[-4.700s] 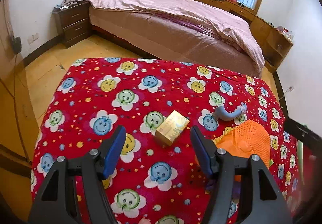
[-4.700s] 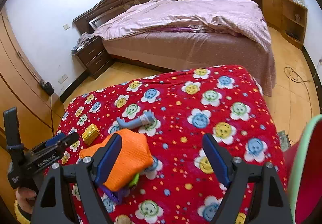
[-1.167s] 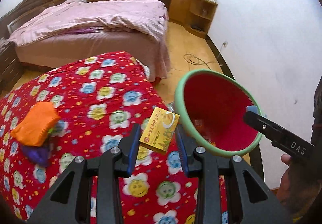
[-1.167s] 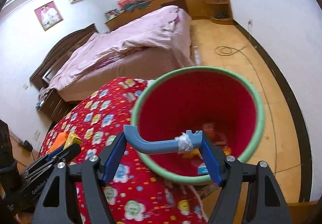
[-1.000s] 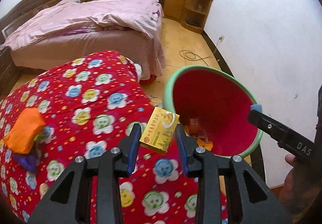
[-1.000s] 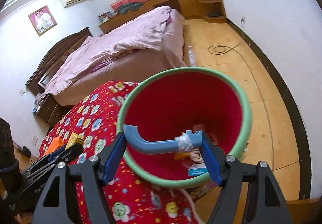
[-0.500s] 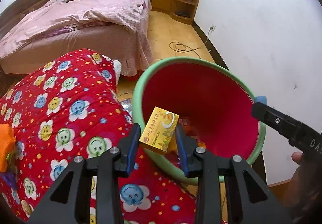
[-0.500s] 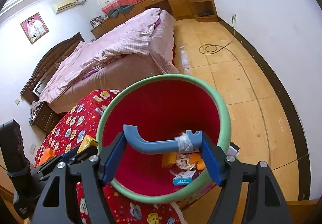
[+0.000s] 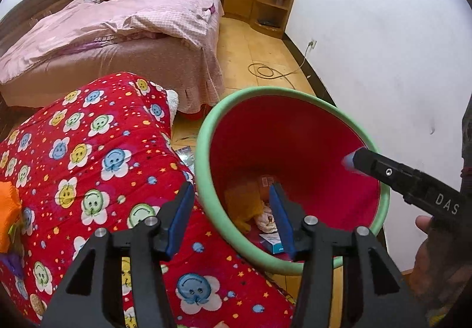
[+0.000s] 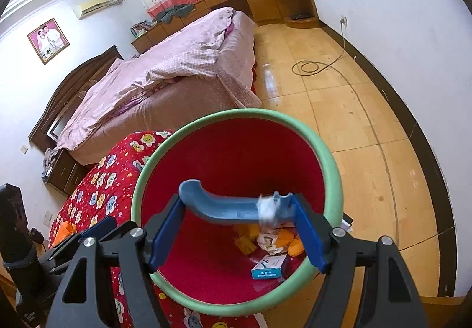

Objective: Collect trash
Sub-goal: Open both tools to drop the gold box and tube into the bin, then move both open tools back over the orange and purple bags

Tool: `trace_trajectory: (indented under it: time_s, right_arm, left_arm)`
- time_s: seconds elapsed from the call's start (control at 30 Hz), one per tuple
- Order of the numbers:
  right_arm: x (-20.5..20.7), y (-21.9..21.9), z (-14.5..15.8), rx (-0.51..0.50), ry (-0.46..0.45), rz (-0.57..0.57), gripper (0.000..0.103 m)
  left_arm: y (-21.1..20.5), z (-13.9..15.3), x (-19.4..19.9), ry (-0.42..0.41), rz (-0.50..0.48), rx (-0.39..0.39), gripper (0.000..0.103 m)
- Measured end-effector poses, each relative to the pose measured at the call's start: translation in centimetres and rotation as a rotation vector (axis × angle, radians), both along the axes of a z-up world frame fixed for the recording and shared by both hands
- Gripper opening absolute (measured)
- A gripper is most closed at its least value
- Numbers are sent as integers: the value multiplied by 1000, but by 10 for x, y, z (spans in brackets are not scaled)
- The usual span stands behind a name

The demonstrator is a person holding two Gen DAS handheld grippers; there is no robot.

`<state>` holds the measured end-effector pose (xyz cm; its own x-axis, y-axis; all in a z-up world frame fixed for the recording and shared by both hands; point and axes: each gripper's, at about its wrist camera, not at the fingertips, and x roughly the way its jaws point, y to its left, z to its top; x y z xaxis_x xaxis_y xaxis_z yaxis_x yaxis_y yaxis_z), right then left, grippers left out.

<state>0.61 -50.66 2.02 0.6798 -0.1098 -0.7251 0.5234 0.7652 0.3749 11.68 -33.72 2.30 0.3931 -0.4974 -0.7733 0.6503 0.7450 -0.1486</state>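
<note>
A red bin with a green rim [image 9: 203,151] stands beside the red smiley-flower table [image 9: 97,157]; it also shows in the right wrist view [image 10: 330,162]. My left gripper [image 9: 230,219] is open and empty over the bin's near rim. A blurred yellow box [image 9: 244,204] lies low inside the bin. My right gripper [image 10: 239,227] is shut on a blue curved plastic piece [image 10: 233,210] with white tape, held over the bin's mouth. Inside lie a blue-white carton [image 10: 270,266] and crumpled scraps [image 10: 271,239].
An orange mesh item [image 9: 8,216] lies at the table's left edge. A pink-covered bed [image 9: 124,42] stands behind the table. A cable [image 9: 271,70] lies on the wooden floor by the white wall. Wooden cabinets [image 9: 259,0] line the far corner.
My left gripper opened and the yellow box dropped from it into the bin. Both grippers moved farther over the bin. The right gripper still holds the blue piece.
</note>
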Motion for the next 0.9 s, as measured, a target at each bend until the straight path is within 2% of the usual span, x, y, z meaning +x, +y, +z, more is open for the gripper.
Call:
trace_trajectory:
  time_s: [0.07,0.47,0.9]
  right_arm:
    - [1,1,-1,6,-3,6,84]
    - [-7,22,12,2,-37,28,84]
    - [1,69,28,-2,-66,111,84]
  left_arm:
    - [5,2,-1,1,6,-2,53]
    - [49,23,-2,-12,83,-30,53]
    - [132,38,2,-45,238,-21,53]
